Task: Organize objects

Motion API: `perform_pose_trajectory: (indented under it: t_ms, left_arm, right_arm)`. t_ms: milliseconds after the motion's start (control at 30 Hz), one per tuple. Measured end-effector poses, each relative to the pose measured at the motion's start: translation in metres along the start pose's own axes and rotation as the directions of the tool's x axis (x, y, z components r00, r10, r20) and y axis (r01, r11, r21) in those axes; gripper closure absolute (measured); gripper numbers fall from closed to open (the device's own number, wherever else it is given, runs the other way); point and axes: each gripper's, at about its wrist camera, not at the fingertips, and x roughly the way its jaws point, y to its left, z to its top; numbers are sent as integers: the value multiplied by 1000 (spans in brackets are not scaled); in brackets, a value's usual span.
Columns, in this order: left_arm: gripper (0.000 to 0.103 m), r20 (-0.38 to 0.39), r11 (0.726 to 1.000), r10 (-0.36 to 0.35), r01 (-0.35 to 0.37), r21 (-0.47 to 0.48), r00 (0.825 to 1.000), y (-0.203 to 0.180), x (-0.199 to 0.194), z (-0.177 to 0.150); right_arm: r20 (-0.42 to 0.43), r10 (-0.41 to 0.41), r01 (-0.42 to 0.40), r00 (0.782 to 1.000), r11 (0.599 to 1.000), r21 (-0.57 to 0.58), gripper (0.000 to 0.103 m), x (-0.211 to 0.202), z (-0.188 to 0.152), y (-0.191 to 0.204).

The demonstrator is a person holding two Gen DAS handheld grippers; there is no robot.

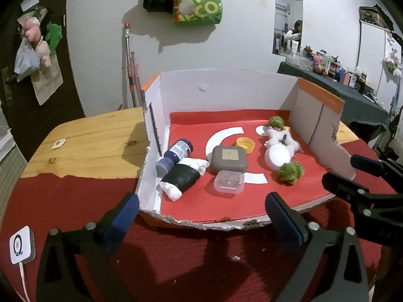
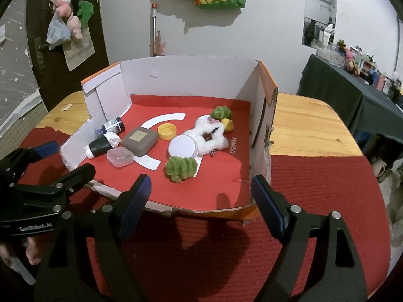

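Note:
An open cardboard box [image 1: 226, 88] [image 2: 181, 75] with a red floor holds the objects. On its left lie a dark blue bottle [image 1: 173, 154] [image 2: 110, 127] and a black-and-white roll [image 1: 182, 177] [image 2: 102, 146]. In the middle are a grey square case [image 1: 228, 158] [image 2: 139, 138], a clear plastic case [image 1: 229, 182] [image 2: 119, 157] and a yellow cap [image 1: 245, 144] [image 2: 166, 130]. On the right are a white round jar [image 1: 277, 156] [image 2: 182, 147], white fluff [image 2: 214, 133] and green pompoms [image 1: 291, 171] [image 2: 180, 167]. My left gripper [image 1: 201, 216] and right gripper [image 2: 201, 196] are open and empty, before the box's front edge.
The box sits on a red mat [image 1: 75, 201] [image 2: 314, 188] over a wooden table [image 1: 95, 136] [image 2: 302, 120]. A white charger puck [image 1: 21, 245] lies at the front left. Bags and plush toys hang on the wall and door. A cluttered dark table [image 2: 352, 83] stands right.

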Motion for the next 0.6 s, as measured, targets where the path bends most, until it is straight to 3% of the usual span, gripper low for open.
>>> perform_pose_trajectory:
  t_ms: [600]
  left_arm:
    - [0,-41,999,17,-19,-37,999,10,16,-9]
  right_arm:
    - [12,-18,19,1000,1000,-14,20,6,-5,4]
